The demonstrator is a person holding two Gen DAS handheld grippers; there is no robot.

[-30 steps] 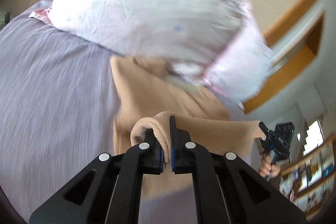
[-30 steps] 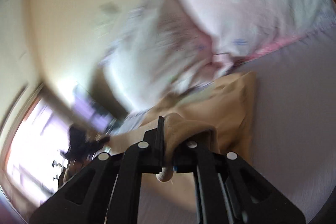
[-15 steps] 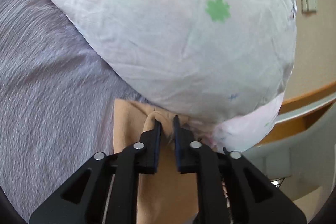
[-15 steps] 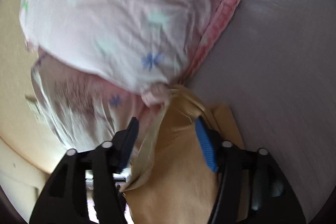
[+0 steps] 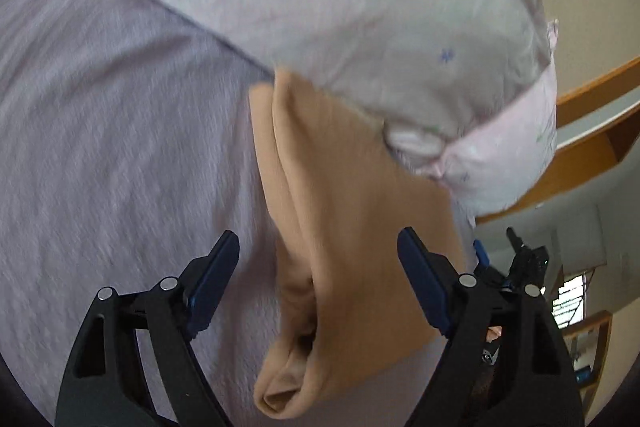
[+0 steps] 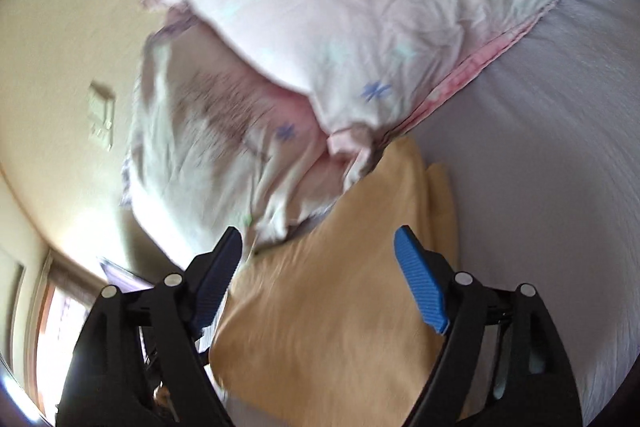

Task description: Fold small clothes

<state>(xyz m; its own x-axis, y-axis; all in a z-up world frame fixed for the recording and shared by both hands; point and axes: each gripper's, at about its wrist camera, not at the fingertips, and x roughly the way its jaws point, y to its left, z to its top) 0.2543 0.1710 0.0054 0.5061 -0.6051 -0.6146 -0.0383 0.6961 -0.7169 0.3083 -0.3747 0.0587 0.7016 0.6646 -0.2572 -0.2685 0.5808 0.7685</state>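
A tan garment [image 5: 352,227] lies folded on the grey-lilac bedsheet [image 5: 120,147], its far end tucked against a white pillow [image 5: 360,7]. My left gripper [image 5: 320,279] is open and empty, its jaws spread on either side of the garment's near end. In the right wrist view the same tan garment [image 6: 332,303] lies between the spread jaws of my right gripper [image 6: 318,279], which is open and empty. The right gripper also shows at the left wrist view's right edge [image 5: 524,267].
The white pillow with small flower prints [image 6: 360,7] and a pink-trimmed edge [image 6: 480,67] lies just beyond the garment. A beige wall with a switch plate [image 6: 100,115] is behind. A wooden bed frame [image 5: 592,131] and a window [image 5: 568,299] are at right.
Both grippers held the tan garment's edge and carried it toward the pillow. Both have since opened and let go, and the garment lies flat, folded over.
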